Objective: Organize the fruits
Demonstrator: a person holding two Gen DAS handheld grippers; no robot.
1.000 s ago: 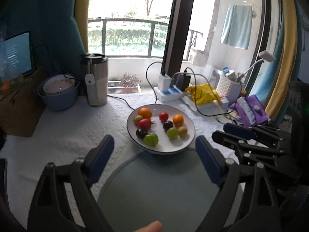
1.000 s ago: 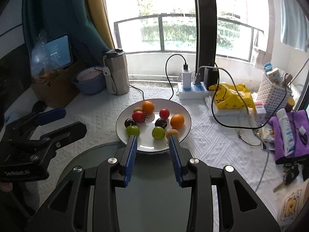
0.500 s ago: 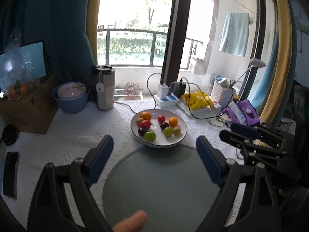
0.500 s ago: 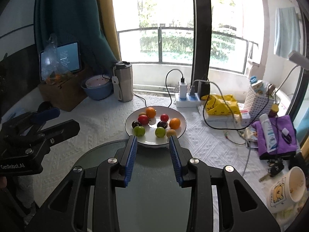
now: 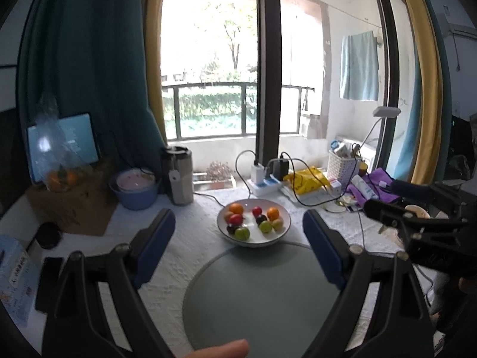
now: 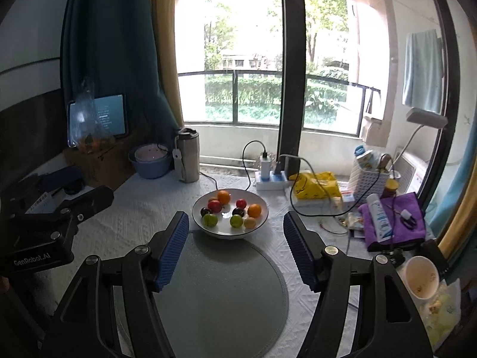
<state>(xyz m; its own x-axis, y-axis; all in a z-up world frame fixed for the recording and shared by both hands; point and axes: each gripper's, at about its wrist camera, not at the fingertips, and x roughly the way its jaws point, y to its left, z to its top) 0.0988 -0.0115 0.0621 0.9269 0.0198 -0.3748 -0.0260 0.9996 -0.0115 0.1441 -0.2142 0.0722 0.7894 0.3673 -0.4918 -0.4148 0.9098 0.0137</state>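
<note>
A white bowl (image 5: 280,232) (image 6: 259,226) holds several small fruits: oranges (image 6: 223,197), red ones (image 6: 215,206), dark plums (image 6: 238,211) and green ones (image 6: 210,220). It stands on the white tablecloth just beyond a round grey mat (image 5: 253,292) (image 6: 220,292). My left gripper (image 5: 238,247) hangs open above the mat, well short of the bowl, with nothing between its fingers. My right gripper (image 6: 235,247) is also above the mat; its jaws are opening and nothing is between them. Each gripper shows at the edge of the other's view.
Behind the bowl are a steel tumbler (image 6: 187,156), a blue basin (image 6: 150,162), a power strip with cables (image 6: 269,176), a yellow bag (image 6: 316,185) and a white basket (image 6: 369,176). A purple cloth (image 6: 393,220) and a paper cup (image 6: 421,277) lie right. A fingertip (image 5: 220,350) shows at the bottom.
Both grippers have drawn back and risen, so the bowl looks smaller and farther. The right gripper's jaws have gone from nearly shut to wide apart. The left stays open.
</note>
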